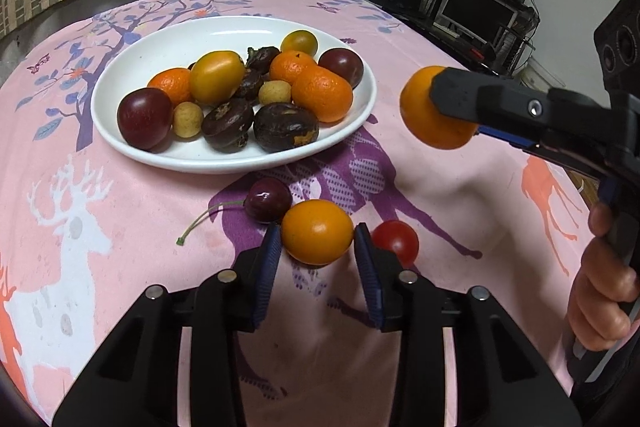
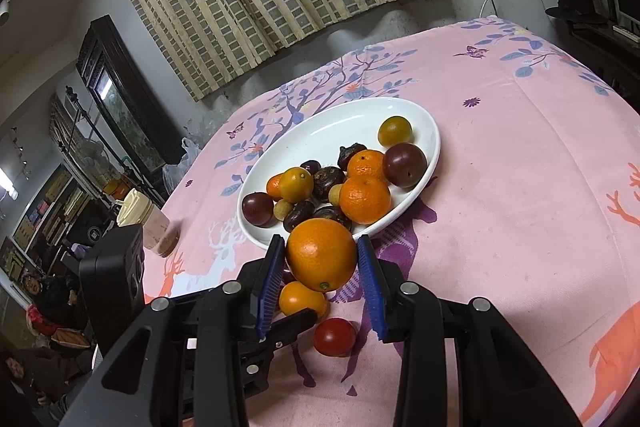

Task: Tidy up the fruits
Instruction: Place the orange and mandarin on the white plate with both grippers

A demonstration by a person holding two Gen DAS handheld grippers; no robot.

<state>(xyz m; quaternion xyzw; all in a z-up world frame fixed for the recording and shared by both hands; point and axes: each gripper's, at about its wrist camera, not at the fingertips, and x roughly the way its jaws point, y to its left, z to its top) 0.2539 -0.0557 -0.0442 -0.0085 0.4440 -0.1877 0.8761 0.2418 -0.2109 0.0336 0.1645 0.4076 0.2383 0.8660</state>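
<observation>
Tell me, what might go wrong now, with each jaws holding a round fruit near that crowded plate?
1. The white oval plate is heaped, so the round orange in the right gripper could roll off once dropped.
2. The left gripper squeezes a smooth yellow-orange tomato; it might slip or bruise.
3. Its right-hand jaw touches the small red tomato, which could roll away.

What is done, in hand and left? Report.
Done: the white plate already holds many fruits. In hand: the right tongs grip an orange off the table; the left tongs pinch a yellow-orange tomato. Left on the cloth: a cherry and a red tomato.
</observation>
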